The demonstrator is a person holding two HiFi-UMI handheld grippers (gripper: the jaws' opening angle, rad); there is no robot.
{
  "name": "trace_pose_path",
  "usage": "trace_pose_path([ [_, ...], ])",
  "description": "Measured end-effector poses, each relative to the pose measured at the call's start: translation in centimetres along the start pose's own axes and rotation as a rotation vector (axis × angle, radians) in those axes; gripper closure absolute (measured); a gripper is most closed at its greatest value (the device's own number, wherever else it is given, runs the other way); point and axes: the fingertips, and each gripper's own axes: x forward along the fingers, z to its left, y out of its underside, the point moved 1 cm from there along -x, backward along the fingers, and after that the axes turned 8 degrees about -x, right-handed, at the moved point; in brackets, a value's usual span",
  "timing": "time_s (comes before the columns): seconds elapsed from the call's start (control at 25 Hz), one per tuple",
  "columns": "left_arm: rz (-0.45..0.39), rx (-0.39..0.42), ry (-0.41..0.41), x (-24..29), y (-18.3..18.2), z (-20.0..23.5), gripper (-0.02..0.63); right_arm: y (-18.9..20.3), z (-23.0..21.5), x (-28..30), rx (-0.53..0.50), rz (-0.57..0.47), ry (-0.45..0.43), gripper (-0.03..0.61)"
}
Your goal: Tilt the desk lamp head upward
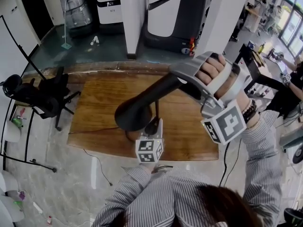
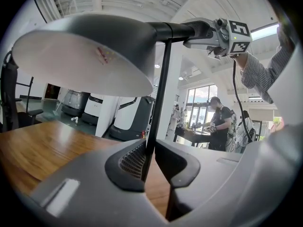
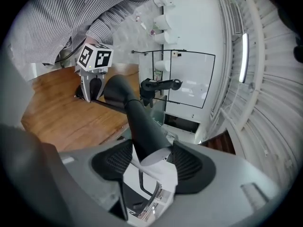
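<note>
A black desk lamp stands on the wooden table [image 1: 102, 103]. Its cone head [image 1: 135, 112] hangs low at the left, and its long rear neck [image 1: 163, 91] slopes up to the right. My right gripper [image 1: 186, 82] is up at the end of that neck. In the right gripper view the neck end [image 3: 144, 126] lies between the wide-apart jaws of that gripper [image 3: 151, 162], which is open, and a gap shows at the left pad. My left gripper [image 1: 154, 126] is shut on the lamp's thin upright stem [image 2: 161, 93], low down under the shade [image 2: 90, 56].
A black office chair [image 1: 42, 96] stands off the table's left end. A white column [image 1: 132, 18] and dark machines [image 1: 177, 13] are behind the table. A cable [image 1: 94, 160] trails on the floor near the front edge. People work at a desk [image 1: 265, 79] to the right.
</note>
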Motion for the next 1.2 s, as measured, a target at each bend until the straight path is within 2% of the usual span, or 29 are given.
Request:
trace_pose_path([
  [0.2, -0.003, -0.006, 0.001, -0.1, 0.1, 0.1, 0.568, -0.3, 0.1, 0.5, -0.039, -0.043, -0.037, 0.325],
  [0.64, -0.001, -0.017, 0.01, -0.2, 0.1, 0.4, 0.568, -0.7, 0.0, 0.7, -0.011, -0.068, -0.03, 0.325],
  [1.0, 0.009, -0.018, 0.032, -0.3, 0.1, 0.3, 0.568, -0.6, 1.0, 0.1, 0.185, -0.031, 0.069, 0.324],
  [1.2, 0.016, -0.007, 0.074, -0.1, 0.1, 0.0, 0.568, -0.3, 2.5, -0.4, 0.383, -0.001, 0.157, 0.322],
])
